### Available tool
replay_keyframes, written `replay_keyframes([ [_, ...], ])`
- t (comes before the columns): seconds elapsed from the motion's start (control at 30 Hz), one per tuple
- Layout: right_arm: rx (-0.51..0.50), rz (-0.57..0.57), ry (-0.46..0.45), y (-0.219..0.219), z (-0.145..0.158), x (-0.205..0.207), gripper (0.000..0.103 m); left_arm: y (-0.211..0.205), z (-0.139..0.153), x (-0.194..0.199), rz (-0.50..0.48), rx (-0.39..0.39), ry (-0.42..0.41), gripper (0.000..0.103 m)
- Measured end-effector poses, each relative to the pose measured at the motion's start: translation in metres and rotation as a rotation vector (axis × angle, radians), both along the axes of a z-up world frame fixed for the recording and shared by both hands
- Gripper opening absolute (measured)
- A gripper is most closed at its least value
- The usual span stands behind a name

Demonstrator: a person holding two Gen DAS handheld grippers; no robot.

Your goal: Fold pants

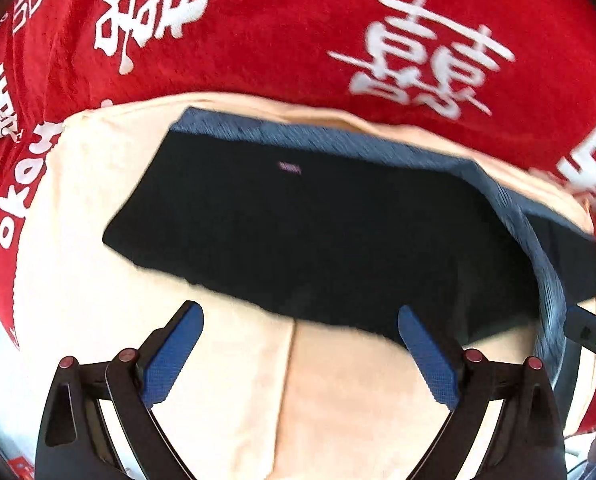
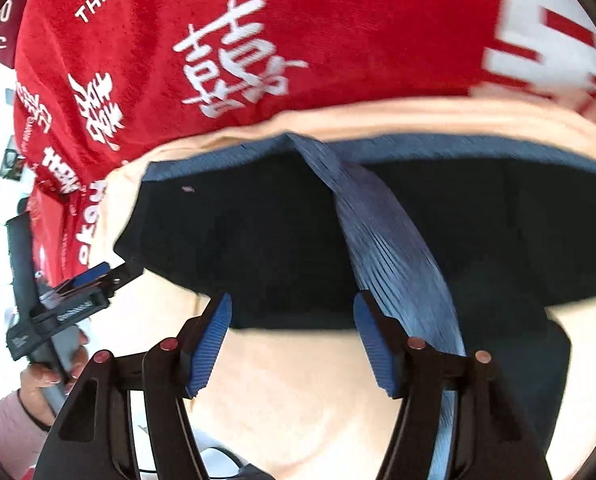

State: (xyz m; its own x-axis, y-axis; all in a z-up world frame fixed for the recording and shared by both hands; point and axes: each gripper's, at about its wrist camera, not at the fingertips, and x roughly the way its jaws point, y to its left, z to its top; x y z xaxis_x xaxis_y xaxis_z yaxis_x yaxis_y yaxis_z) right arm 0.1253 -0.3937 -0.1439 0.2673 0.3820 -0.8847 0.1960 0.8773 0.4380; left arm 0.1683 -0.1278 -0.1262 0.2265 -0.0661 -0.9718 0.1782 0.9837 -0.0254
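We hold our left gripper (image 1: 299,320) pointing steeply downward, its two blue-padded fingers (image 1: 174,354) spread wide with nothing pressed between them. Our right gripper (image 2: 292,318) also tilts down, its jaws standing apart and the ribbed blue pads (image 2: 212,340) bare on their inner faces. In the right wrist view, our left hand (image 2: 44,384) shows at the near left, fingers wrapped around the grey handle of the left tool, a pink sleeve (image 2: 2,428) and a dark wristband at the wrist.
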Motion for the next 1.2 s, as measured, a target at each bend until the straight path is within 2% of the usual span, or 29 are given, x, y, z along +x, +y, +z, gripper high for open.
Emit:
replay_keyframes([
  [0.13, -0.106, -0.015, 0.0, -0.001, 0.008, -0.045, 0.068, -0.004, -0.006, -0.027, -0.051, -0.013, 0.011, 0.099],
  [0.23, -0.147, -0.059, 0.013, -0.004, 0.011, -0.088, 0.068, -0.014, -0.008, -0.051, -0.103, -0.006, 0.006, 0.099],
  [0.37, -0.231, -0.102, 0.051, -0.002, 0.003, -0.15, 0.068, -0.032, -0.005, -0.077, -0.2, 0.016, -0.035, 0.099],
  [0.53, -0.336, -0.153, 0.083, 0.001, -0.008, -0.227, 0.068, -0.063, -0.005, -0.108, -0.287, -0.004, -0.016, 0.099],
  [0.63, -0.366, -0.19, 0.093, -0.001, -0.011, -0.252, 0.068, -0.086, -0.006, -0.128, -0.337, -0.012, -0.002, 0.099],
  [0.7, -0.424, -0.191, 0.097, -0.002, -0.014, -0.262, 0.068, -0.1, -0.007, -0.139, -0.355, -0.033, 0.013, 0.099],
  [0.77, -0.487, -0.159, 0.085, 0.001, -0.018, -0.266, 0.068, -0.114, -0.011, -0.148, -0.373, -0.043, 0.024, 0.099],
  [0.97, -0.696, 0.065, 0.039, 0.023, -0.043, -0.273, 0.068, -0.153, -0.025, -0.159, -0.396, -0.047, 0.028, 0.099],
  [1.1, -0.771, 0.186, 0.019, 0.032, -0.064, -0.275, 0.067, -0.17, -0.039, -0.159, -0.386, -0.031, 0.073, 0.099],
  [1.17, -0.794, 0.197, 0.019, 0.03, -0.069, -0.277, 0.048, -0.178, -0.041, -0.16, -0.401, -0.011, 0.069, 0.099],
  [1.2, -0.784, 0.175, 0.017, 0.022, -0.066, -0.276, 0.033, -0.181, -0.041, -0.16, -0.404, -0.006, 0.066, 0.099],
])
